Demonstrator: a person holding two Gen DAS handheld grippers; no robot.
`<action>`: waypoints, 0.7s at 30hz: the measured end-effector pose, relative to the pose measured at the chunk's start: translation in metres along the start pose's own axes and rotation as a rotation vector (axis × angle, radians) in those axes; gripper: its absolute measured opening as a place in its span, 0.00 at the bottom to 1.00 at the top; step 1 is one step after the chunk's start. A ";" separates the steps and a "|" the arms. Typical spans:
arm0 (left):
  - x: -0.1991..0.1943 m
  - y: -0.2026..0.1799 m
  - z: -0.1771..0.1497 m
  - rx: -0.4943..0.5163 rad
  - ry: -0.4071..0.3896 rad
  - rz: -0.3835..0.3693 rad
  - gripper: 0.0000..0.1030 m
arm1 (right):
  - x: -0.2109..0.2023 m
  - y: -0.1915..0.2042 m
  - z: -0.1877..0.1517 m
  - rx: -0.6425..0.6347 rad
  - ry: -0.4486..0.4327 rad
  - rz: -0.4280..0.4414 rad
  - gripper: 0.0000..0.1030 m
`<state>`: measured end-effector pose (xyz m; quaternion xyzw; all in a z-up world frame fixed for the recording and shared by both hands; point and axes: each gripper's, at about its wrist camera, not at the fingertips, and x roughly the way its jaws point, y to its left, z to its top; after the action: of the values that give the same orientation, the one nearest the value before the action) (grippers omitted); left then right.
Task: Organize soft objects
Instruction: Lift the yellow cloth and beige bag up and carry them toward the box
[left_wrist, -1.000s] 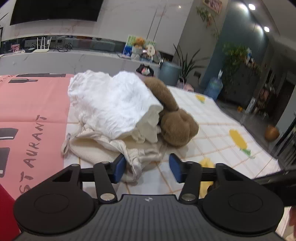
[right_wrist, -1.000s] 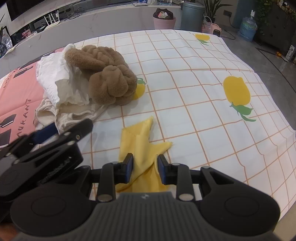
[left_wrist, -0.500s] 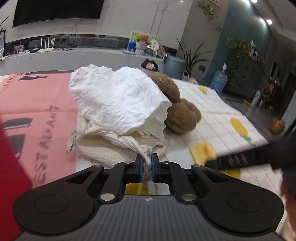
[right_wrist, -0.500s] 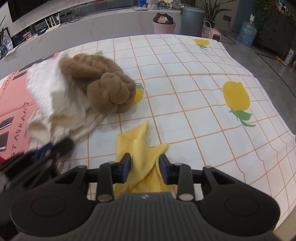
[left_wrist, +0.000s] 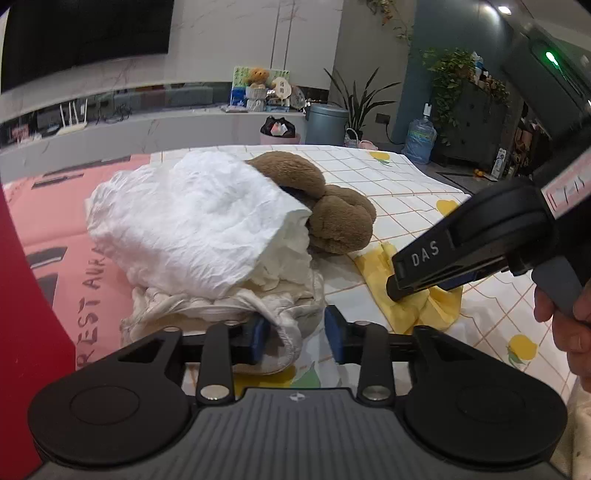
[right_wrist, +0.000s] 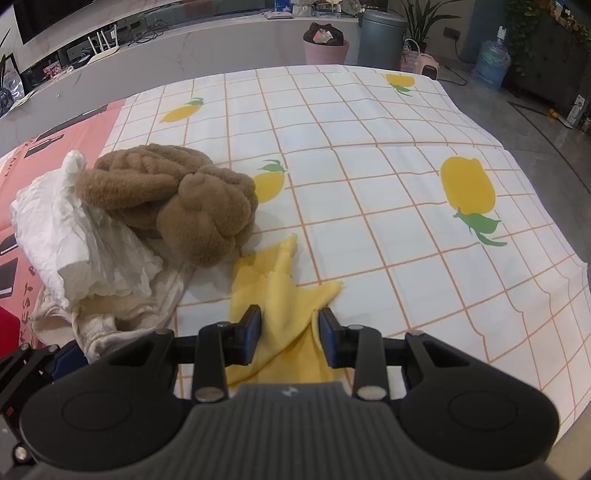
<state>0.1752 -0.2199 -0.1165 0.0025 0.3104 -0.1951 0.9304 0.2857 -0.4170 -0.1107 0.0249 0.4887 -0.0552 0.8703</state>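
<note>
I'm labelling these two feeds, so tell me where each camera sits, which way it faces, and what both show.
Left wrist: sits on the left gripper, looking forward and low over the table at the white cloth, brown plush and cream garment; its own open jaws, the right gripper and the person's right hand show.
Right wrist: sits on the right gripper, looking down from higher at the yellow cloth on the checked tablecloth; its own open jaws and a corner of the left gripper show.
Shared: the same pile and yellow cloth.

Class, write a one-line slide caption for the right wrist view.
Open right claw straddles a yellow cloth beside a brown plush toy and white clothes on a lemon-print tablecloth.
</note>
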 end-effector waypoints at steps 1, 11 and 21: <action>0.002 -0.001 0.001 -0.002 -0.003 -0.006 0.54 | 0.000 0.000 0.000 -0.002 -0.002 0.000 0.33; 0.012 0.028 0.006 -0.203 -0.026 -0.064 0.14 | 0.000 0.001 -0.001 -0.008 -0.007 0.003 0.34; -0.016 0.030 0.012 -0.208 -0.105 -0.102 0.08 | -0.007 -0.001 -0.005 0.025 0.021 0.070 0.03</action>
<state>0.1810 -0.1883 -0.1008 -0.1202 0.2798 -0.2089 0.9293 0.2780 -0.4167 -0.1070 0.0532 0.4960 -0.0307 0.8662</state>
